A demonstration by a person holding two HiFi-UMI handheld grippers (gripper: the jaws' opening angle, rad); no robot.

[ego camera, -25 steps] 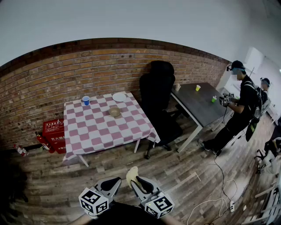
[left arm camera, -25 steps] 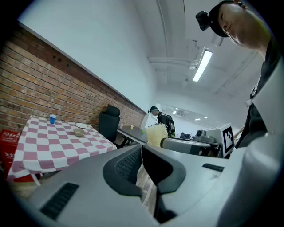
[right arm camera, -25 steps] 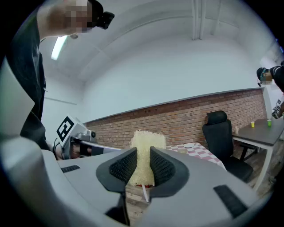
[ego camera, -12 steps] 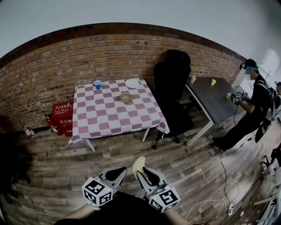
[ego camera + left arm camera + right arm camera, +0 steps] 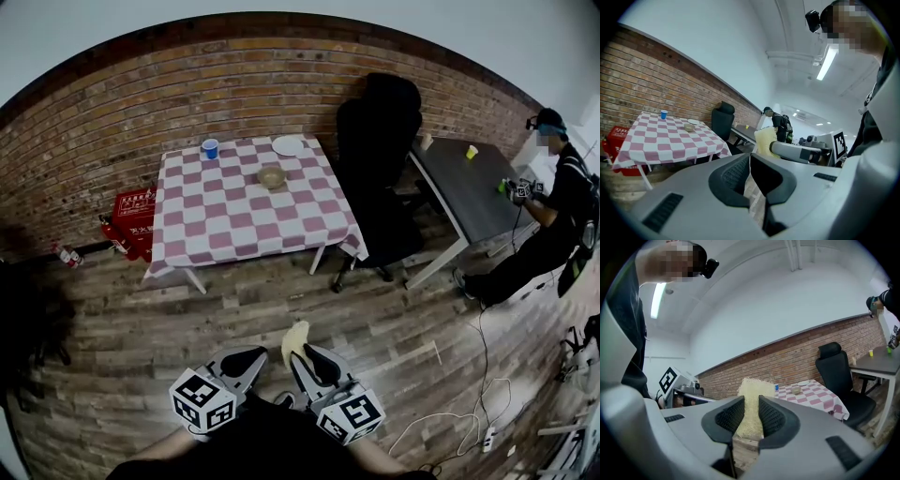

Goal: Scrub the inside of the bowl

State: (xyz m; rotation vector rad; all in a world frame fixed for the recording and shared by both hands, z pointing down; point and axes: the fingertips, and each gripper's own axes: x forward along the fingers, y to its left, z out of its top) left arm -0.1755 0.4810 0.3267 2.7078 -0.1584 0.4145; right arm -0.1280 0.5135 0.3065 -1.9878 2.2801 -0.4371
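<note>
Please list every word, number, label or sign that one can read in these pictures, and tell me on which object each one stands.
Red box beside the checked table: white characters on its front, too small and blurred to read.
Left marker cube: only a black and white square pattern, no words.
Right marker cube: likewise a pattern only, no words.
Blue cup: no print can be made out.
No other text can be read.

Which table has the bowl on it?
The checkered table by the brick wall holds the bowl. The dark table to its right carries no bowl.
</note>
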